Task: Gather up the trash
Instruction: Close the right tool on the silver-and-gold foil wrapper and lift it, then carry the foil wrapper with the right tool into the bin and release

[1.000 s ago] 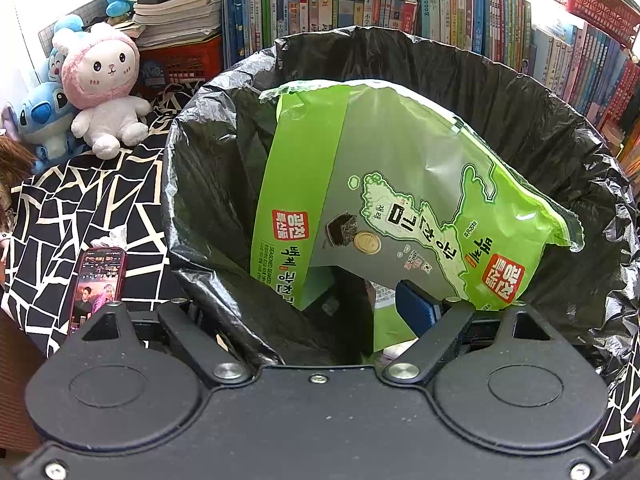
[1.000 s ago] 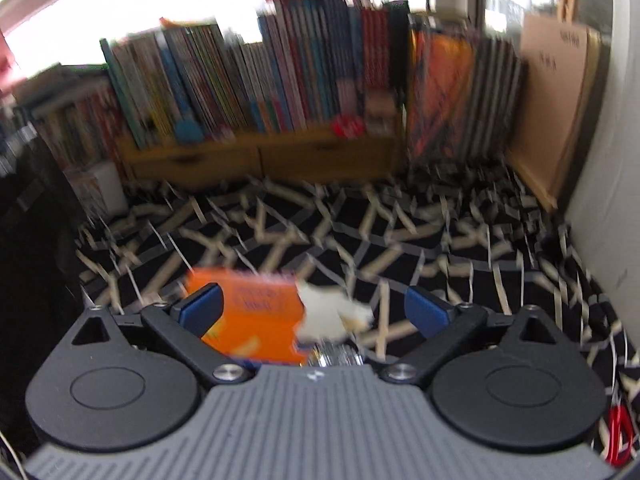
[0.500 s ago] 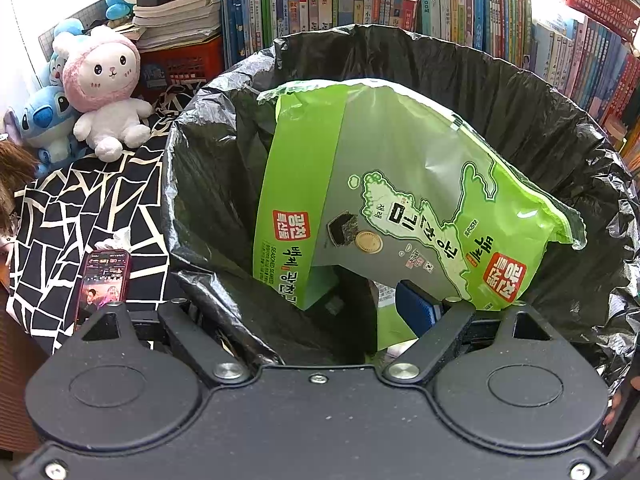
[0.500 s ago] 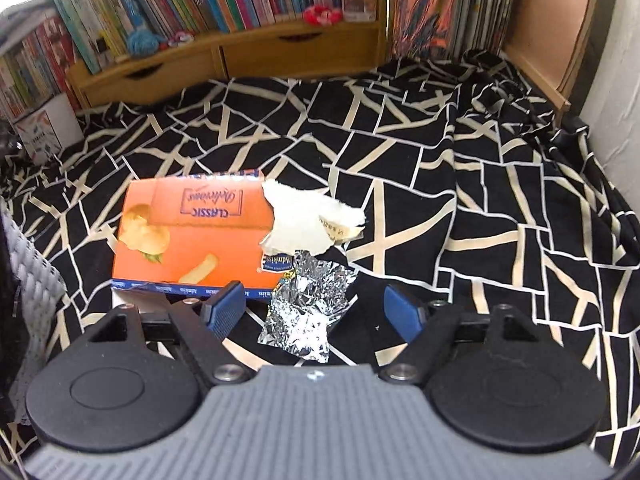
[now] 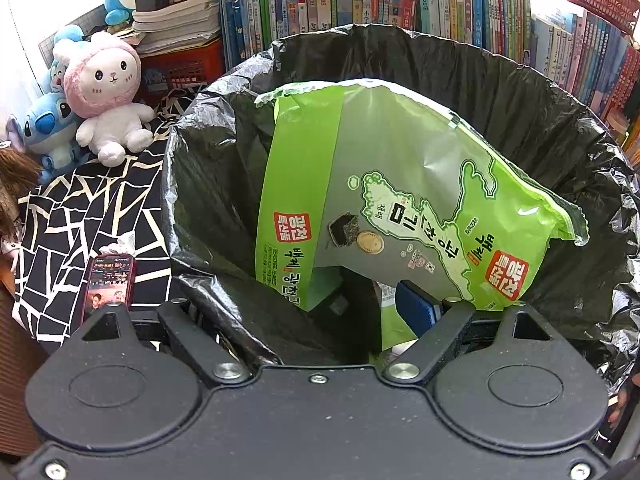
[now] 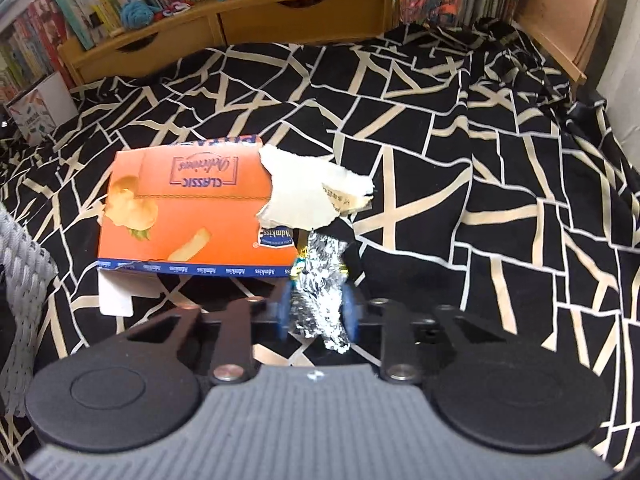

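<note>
I'm working over a black-and-cream patterned bedspread [image 6: 460,128], with bookshelves [image 5: 360,4] along the far side. My right gripper [image 6: 316,310] has its blue pads pressed in from both sides on a crumpled foil wrapper [image 6: 320,284], low in the view at about 6 o'clock. Just beyond it, toward 12 o'clock, lies a torn scrap of white paper [image 6: 308,196], overlapping the right end of a flattened orange snack box [image 6: 188,216] at 10 o'clock. My left gripper [image 5: 320,312] is spread open across the near rim of a black bin bag [image 5: 520,112]; its left finger is hidden behind the plastic. A green seaweed packet [image 5: 400,200] stands tilted inside. At 9 o'clock a phone [image 5: 106,284] rests on the bedspread, with plush toys [image 5: 108,96] at 10 o'clock.
</note>
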